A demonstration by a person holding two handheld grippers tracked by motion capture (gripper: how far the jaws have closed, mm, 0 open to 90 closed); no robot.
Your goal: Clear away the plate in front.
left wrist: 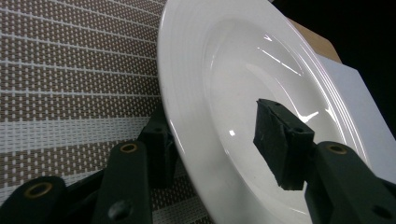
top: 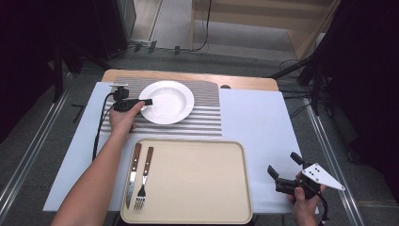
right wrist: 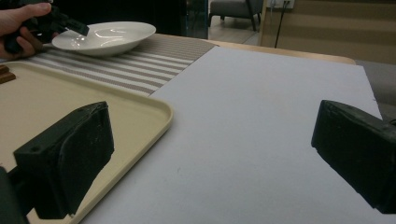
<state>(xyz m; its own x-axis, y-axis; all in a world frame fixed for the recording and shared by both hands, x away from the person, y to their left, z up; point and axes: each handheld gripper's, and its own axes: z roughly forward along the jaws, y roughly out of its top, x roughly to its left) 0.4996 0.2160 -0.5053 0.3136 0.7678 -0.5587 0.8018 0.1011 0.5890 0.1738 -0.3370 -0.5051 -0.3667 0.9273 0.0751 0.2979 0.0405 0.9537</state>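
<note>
A white deep plate [top: 167, 101] [left wrist: 233, 70] [right wrist: 105, 35] rests on a striped woven placemat [top: 207, 117] [left wrist: 70, 70] at the far side of the table. My left gripper [top: 147, 102] [left wrist: 219, 144] is at the plate's left rim. One jaw sits under the rim against the mat and the other hangs over the plate's inside, with a gap between that pad and the plate. My right gripper [top: 282, 163] [right wrist: 212, 149] hovers open over the white table cover at the near right, with nothing between its jaws.
A beige tray [top: 188, 179] [right wrist: 46, 93] lies at the near middle, with a knife [top: 131, 174] and a fork [top: 143, 181] along its left side. White sheet [top: 254, 127] covers the table's right part. Cables and dark stands ring the table.
</note>
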